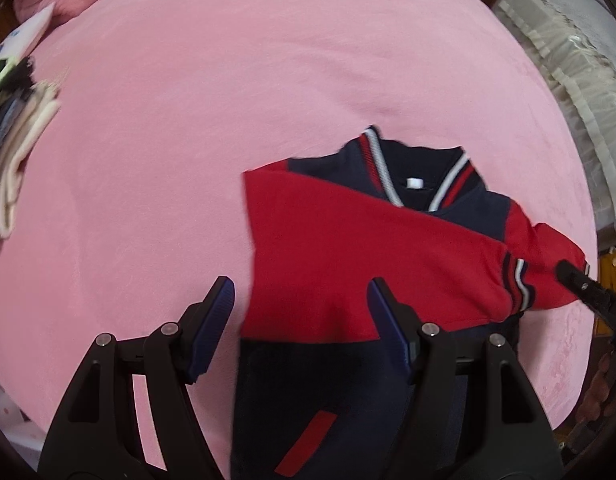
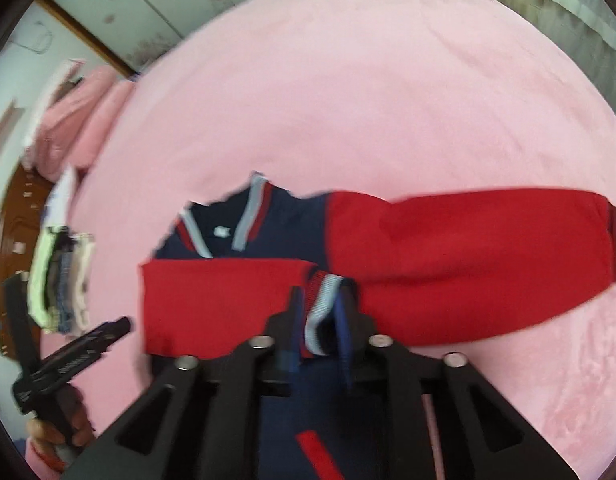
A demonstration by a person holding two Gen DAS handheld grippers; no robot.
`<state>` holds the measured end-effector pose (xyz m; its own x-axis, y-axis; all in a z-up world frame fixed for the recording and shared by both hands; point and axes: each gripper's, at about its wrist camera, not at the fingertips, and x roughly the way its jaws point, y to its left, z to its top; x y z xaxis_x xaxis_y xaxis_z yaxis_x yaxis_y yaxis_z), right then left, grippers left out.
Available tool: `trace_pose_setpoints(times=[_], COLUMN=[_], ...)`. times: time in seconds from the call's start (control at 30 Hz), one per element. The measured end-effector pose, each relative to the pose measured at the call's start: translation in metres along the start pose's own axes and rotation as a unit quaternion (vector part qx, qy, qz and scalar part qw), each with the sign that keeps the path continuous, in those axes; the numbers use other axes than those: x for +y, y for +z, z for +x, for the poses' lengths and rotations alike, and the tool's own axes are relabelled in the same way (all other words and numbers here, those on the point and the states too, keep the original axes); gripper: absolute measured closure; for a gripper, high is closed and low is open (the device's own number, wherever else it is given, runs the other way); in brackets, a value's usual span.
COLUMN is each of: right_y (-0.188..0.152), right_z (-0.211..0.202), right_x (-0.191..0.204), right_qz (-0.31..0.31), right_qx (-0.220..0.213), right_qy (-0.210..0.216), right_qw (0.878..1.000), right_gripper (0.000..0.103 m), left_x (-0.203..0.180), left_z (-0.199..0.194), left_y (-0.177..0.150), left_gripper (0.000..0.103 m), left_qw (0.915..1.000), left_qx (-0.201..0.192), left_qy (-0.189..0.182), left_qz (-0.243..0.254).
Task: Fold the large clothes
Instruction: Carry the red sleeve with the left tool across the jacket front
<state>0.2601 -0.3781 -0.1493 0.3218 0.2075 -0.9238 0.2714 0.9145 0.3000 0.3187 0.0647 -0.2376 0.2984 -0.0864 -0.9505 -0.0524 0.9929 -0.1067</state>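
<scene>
Folding a red and navy jacket [image 1: 348, 264] on the bed [image 1: 227, 100], which has a pink cover. The jacket lies collar-up in the lower middle of both views. One red sleeve [image 2: 219, 304] is laid across the chest, and its striped cuff [image 2: 322, 308] sits right between the blue pads of my right hand-held gripper [image 2: 320, 320], low centre of the right view.

The right jaws stand narrow around that cuff. It's blurry, so I can't honestly tell whether the pads are pinching the fabric or just sitting either side of it. My guess is the cuff needs to land flat and in line with the hem edge, so I'd keep it low over the cloth and let go cleanly, not drag it. If the pads snag the ribbing on the way out, the sleeve will bunch.

The other sleeve [image 2: 468, 256] sticks out to the right of the frame, unfolded. That one's next, I reckon.

My left hand-held gripper [image 1: 301, 320] hovers wide open and empty over the jacket's edge, pointing steeply down. In the right view it shows at lower left, my hand [image 2: 55, 428] wrapped round its grip.
</scene>
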Motion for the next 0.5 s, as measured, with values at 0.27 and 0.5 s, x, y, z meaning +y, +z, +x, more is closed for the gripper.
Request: trace_pose_setpoints(times=[0.27,0.5], right_y=[-0.022,-0.011], right_z=[0.076,0.080], right_x=[0.052,-0.013], right_qz=[-0.031,0.060], right_qx=[0.099,0.040], right_qy=[0.120,0.001], right_qw=[0.987,0.997], right_gripper=[0.084,0.085], left_x=[-0.024,-0.002], left_z=[0.055,0.076], left_y=[0.020,0.015], left_gripper=[0.068,0.081], left_qw=[0.9959,0.9937], left_qx=[0.079,0.101], left_qy=[0.043,0.050], left_qz=[0.010,-0.006])
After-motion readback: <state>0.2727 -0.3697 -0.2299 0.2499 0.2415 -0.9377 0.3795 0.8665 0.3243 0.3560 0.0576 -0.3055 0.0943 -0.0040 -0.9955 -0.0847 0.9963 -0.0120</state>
